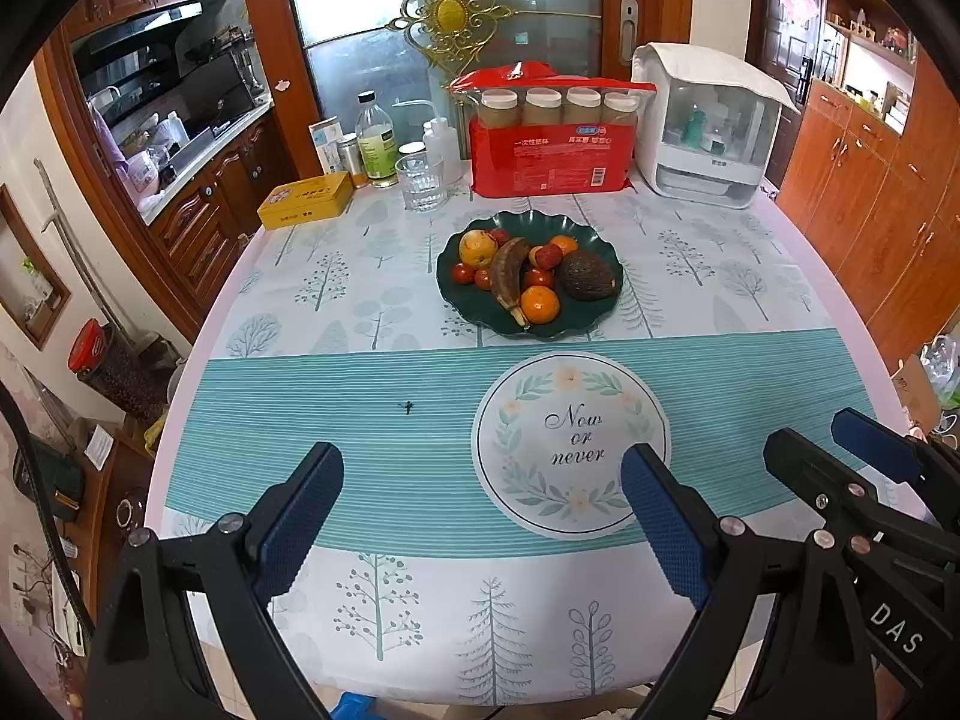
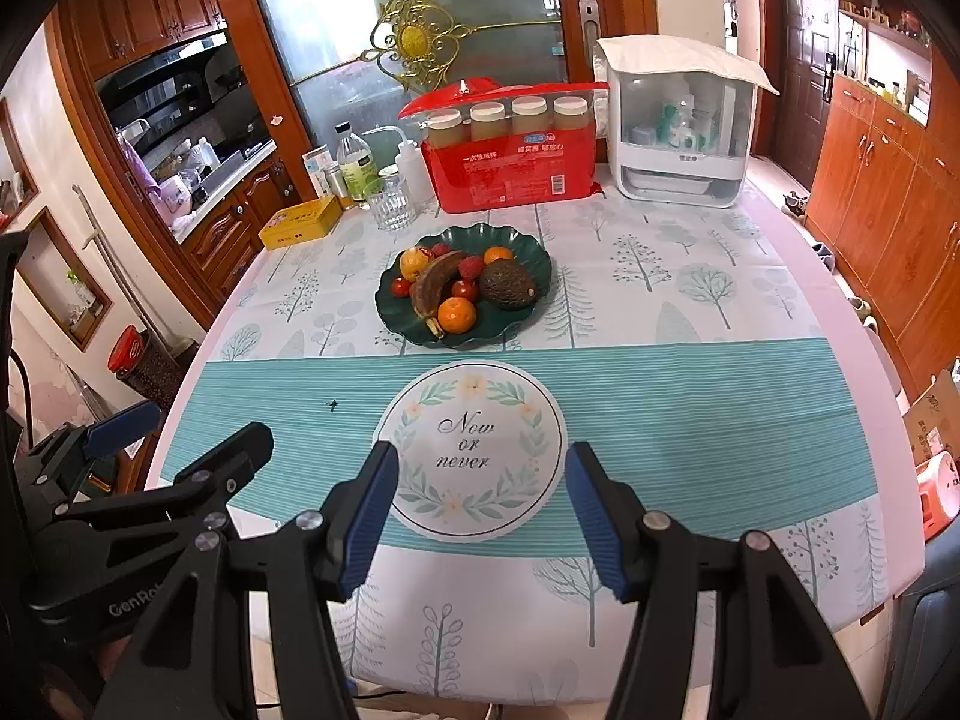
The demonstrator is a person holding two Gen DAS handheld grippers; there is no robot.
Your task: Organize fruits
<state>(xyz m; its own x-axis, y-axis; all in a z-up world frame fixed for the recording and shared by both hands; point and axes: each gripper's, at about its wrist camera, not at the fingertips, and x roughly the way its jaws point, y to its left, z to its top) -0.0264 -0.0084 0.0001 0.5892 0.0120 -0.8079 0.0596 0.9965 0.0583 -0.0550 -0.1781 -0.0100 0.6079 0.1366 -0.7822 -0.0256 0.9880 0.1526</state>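
A dark green scalloped plate [image 1: 579, 317] [image 2: 510, 324] sits past the middle of the table and holds the fruit. On it lie a browned banana [image 1: 507, 276] [image 2: 435, 285], a dark avocado [image 1: 587, 275] [image 2: 507, 283], a mandarin [image 1: 539, 304] [image 2: 457, 314], a yellow-red fruit [image 1: 477, 247] and small red tomatoes [image 1: 462, 273]. My left gripper [image 1: 480, 516] [image 2: 180, 435] hovers open over the near striped band, well short of the plate. Beside it my right gripper [image 2: 480, 510] [image 1: 840, 450] is open too, with only the tablecloth's printed circle between its fingers.
Along the far edge stand a red package with jars [image 1: 549, 162], a white countertop appliance [image 1: 708, 132], a drinking glass [image 1: 421, 180], bottles [image 1: 376, 144] and a yellow tin [image 1: 306, 201]. Wooden cabinets [image 2: 888, 192] line the right; the kitchen opens on the left.
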